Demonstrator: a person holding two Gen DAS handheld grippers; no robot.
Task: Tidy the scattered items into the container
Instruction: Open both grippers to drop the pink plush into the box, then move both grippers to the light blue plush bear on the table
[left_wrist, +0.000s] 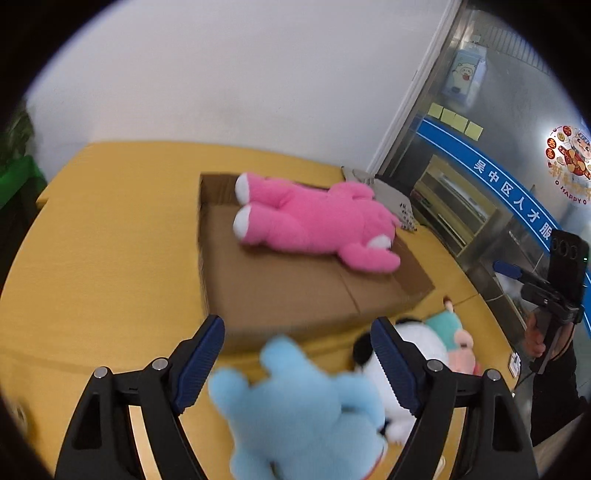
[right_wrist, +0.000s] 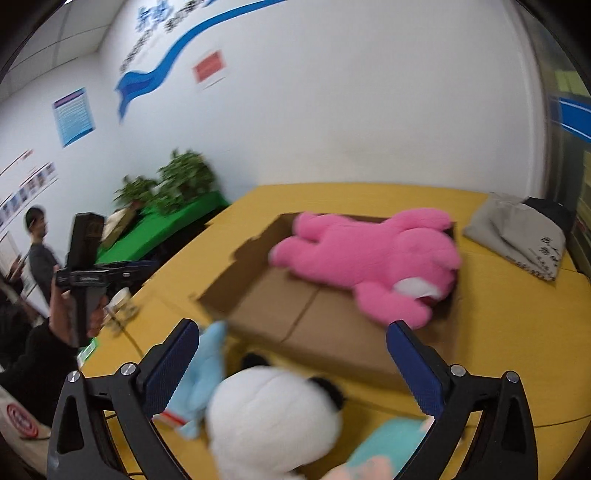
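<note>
Before you: fuzzy pink plush toy (left_wrist: 314, 221) on a matt corrugated cardboard box (left_wrist: 295, 291); at 6 o'clock, fluffy blue plush (left_wrist: 299, 413); smooth yellow table (left_wrist: 110, 240).

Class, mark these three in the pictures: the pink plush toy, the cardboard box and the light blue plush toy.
pink plush toy (left_wrist: 314, 221), left wrist view, on its body.
cardboard box (left_wrist: 295, 291), left wrist view, on its bare floor.
light blue plush toy (left_wrist: 295, 413), left wrist view, on its body.
</note>
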